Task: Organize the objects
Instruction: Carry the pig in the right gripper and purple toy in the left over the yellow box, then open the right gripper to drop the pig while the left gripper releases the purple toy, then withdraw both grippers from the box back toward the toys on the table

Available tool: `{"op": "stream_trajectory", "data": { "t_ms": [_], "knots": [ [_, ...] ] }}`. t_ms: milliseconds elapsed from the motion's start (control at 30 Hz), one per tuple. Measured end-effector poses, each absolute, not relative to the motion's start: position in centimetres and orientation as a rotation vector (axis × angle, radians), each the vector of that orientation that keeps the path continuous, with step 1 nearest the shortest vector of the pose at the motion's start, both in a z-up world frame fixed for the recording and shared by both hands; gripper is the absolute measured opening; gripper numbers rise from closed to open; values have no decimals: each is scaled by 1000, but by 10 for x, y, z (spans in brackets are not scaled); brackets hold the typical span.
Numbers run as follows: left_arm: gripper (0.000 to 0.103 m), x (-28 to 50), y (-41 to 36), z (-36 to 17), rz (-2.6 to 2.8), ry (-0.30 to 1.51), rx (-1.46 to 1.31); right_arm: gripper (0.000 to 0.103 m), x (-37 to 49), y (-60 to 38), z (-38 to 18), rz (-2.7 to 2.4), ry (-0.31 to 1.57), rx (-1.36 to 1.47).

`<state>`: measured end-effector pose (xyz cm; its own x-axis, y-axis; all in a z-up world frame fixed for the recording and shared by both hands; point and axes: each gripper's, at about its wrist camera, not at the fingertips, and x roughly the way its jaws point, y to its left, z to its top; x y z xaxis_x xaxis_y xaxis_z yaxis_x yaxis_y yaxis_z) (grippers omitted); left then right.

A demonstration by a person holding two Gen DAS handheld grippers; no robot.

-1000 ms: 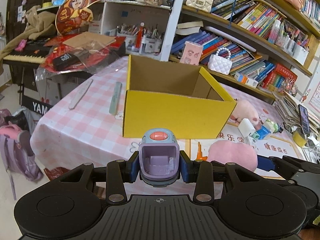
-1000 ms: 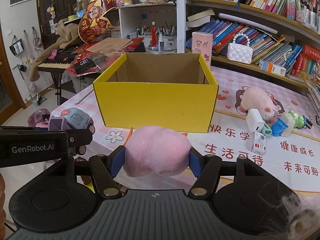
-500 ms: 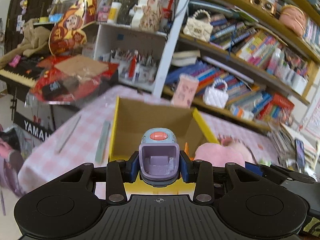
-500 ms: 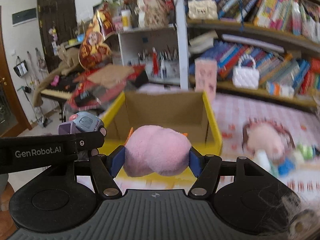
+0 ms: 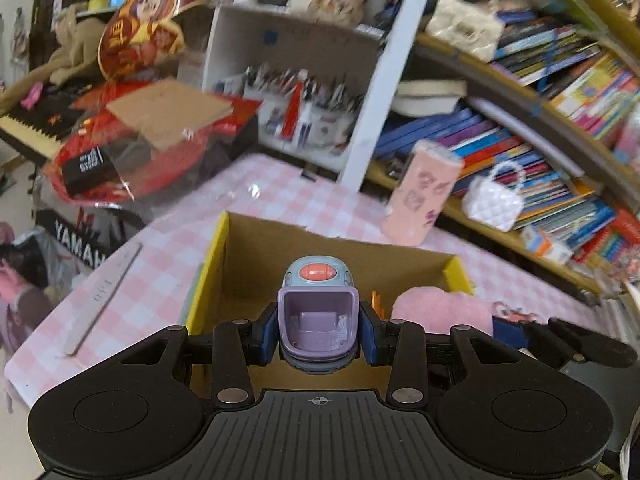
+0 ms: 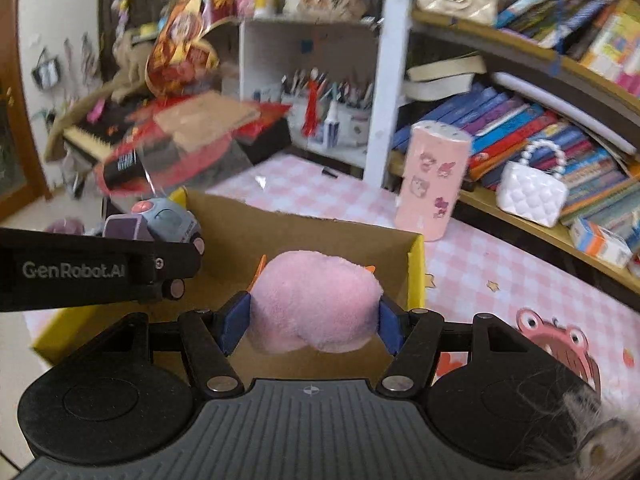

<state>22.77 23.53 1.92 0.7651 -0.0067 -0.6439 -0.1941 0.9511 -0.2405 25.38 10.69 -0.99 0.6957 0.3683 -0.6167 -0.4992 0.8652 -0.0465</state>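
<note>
The left hand-held gripper (image 5: 319, 326) clamps a purple toy car (image 5: 318, 312) over the yellow box (image 5: 208, 264) at frame centre. The right hand-held gripper (image 6: 312, 320) squeezes a pink plush toy (image 6: 316, 300) there too. Only the right view reads "GenRobot.AI"; the left shows "YAMAHA" at left.

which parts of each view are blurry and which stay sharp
Left wrist view: the shelves and tablecloth are smeared by motion, while the left gripper and its purple toy are crisp. Right wrist view: the books are soft and bowed by the fisheye; the right gripper and pink plush are sharp.
</note>
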Motion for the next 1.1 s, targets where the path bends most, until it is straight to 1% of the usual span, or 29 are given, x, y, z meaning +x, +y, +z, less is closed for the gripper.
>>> {"op": "stream_trajectory", "data": {
  "t_ms": [133, 267, 333, 400, 467, 500, 533, 700, 767, 833, 867, 1000, 1100],
  "knots": [
    [39, 250, 230, 5, 111, 756, -256, 63, 288, 119, -25, 530, 712, -292],
    [39, 260, 232, -7, 133, 809, -263, 63, 306, 127, -38, 542, 763, -383],
    [39, 262, 234, -10, 149, 823, -270, 57, 310, 128, -41, 551, 774, -395],
    [40, 262, 236, -11, 154, 819, -273, 57, 311, 129, -41, 556, 766, -400],
    [47, 263, 236, -9, 151, 806, -268, 59, 312, 129, -41, 558, 750, -402],
    [60, 263, 236, -6, 153, 795, -267, 65, 312, 129, -40, 560, 741, -401],
    [70, 261, 236, -3, 161, 779, -265, 69, 312, 128, -38, 564, 730, -396],
    [73, 244, 235, 22, 160, 680, -266, 70, 300, 121, -20, 572, 654, -347],
    [75, 235, 234, 32, 162, 644, -265, 70, 290, 117, -12, 569, 624, -332],
    [80, 219, 235, 42, 160, 603, -264, 71, 278, 112, -3, 564, 597, -314],
    [81, 212, 236, 45, 164, 587, -266, 71, 271, 109, 2, 562, 584, -304],
    [83, 178, 244, 55, 179, 544, -281, 79, 236, 99, 16, 527, 522, -288],
    [87, 149, 250, 58, 198, 514, -280, 80, 203, 93, 21, 508, 471, -303]
  ]
}}
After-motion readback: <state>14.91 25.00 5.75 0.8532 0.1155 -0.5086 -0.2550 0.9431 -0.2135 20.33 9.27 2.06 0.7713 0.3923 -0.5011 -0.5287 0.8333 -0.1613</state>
